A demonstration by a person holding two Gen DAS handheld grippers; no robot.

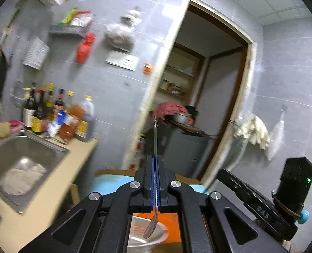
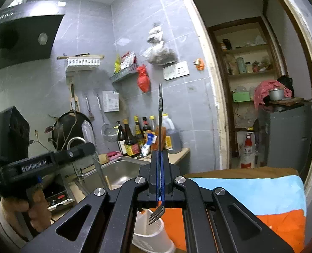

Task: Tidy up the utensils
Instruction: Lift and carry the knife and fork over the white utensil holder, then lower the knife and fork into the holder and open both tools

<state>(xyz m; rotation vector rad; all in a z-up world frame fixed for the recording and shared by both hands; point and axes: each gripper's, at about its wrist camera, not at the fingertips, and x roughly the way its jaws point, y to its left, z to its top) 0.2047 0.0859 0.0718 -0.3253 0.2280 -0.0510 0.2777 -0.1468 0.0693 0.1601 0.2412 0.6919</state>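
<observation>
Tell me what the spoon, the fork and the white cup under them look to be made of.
Spoon: polished metal, likely stainless steel; its bowl gleams grey with bright highlights.
Fork: the same grey metal, with a shine along handle and tines.
White cup: probably plastic; thin, slightly translucent wall with a matte look. The orange printed marks showing in the left wrist view suggest a measuring cup.

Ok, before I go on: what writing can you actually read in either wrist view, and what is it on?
"DAS": on the black body of the right tool, seen from the left wrist; possibly part of a longer word.
"GenRobot.AI": on the body of the left tool, seen from the right wrist; slightly soft.
Sauce bottle labels, the wall calendar and the red fire extinguisher: print too small or blurred to read.
</observation>
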